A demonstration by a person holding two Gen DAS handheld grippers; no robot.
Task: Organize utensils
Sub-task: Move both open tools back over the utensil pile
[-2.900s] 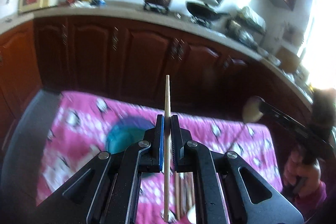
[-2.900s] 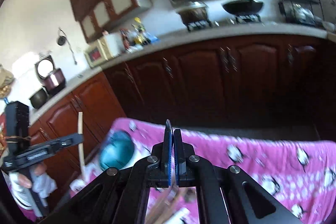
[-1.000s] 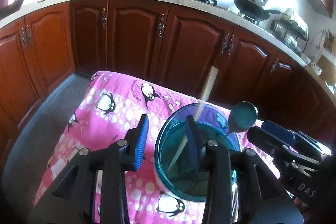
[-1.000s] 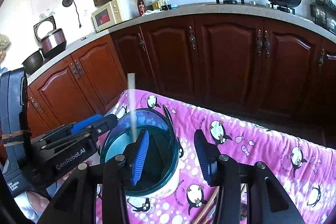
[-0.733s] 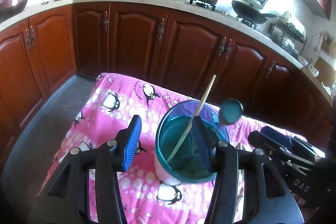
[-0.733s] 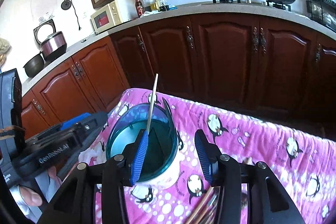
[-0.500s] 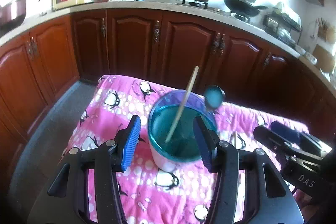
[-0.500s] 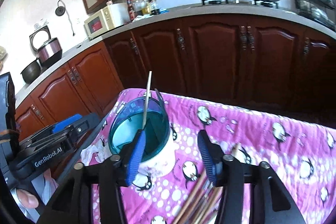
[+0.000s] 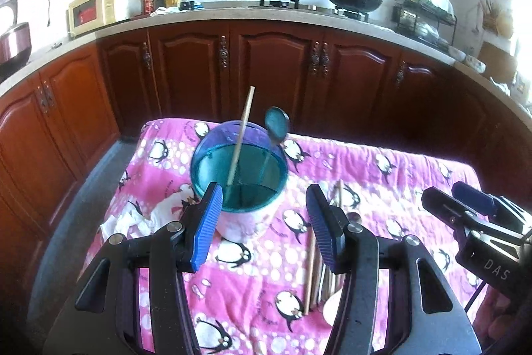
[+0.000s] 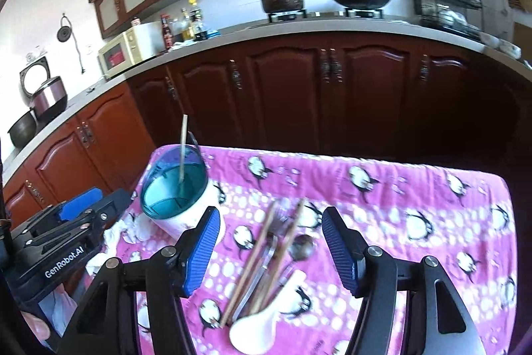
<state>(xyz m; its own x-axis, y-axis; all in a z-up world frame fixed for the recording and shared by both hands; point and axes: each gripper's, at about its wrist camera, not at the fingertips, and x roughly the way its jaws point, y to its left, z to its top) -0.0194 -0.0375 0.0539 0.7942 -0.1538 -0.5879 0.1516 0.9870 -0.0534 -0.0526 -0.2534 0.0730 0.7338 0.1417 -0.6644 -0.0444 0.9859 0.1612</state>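
- The left gripper [image 9: 262, 218], black-armed with ribbed blue pads, has its jaws spread wide with nothing between them; they have just been opening. Its lower arms run off the bottom of the left wrist view.
- The right gripper [image 10: 271, 247], of the same build, also stands with jaws apart and nothing pinched, and these too have just been opening. In the left wrist view only part of it shows at the right edge, cut off by the frame.
- A round teal translucent plastic holder with a white base [image 9: 239, 178] stands upright on the pink penguin-print cloth [image 9: 382, 175], near the cloth's far left corner.
- A pale wooden chopstick [image 9: 241, 135] leans inside the holder, top end well above the rim; its lower end is lost in the teal tint.
- A dark round-bowled spoon [image 9: 277, 123] stands bowl-up in the holder (in the right wrist view it shows only as a thin dark sliver at the rim).
- Loose on the cloth lies a pile of brown wooden chopsticks [image 10: 256, 258], with a metal utensil among them too blurred to tell apart, a white ceramic spoon [image 10: 266, 315] and a small dark spoon bowl [image 10: 301, 247].
- The left view hides most of that pile behind its right finger.
- A crumpled white tissue [image 10: 129, 230] sits beside the holder's base.
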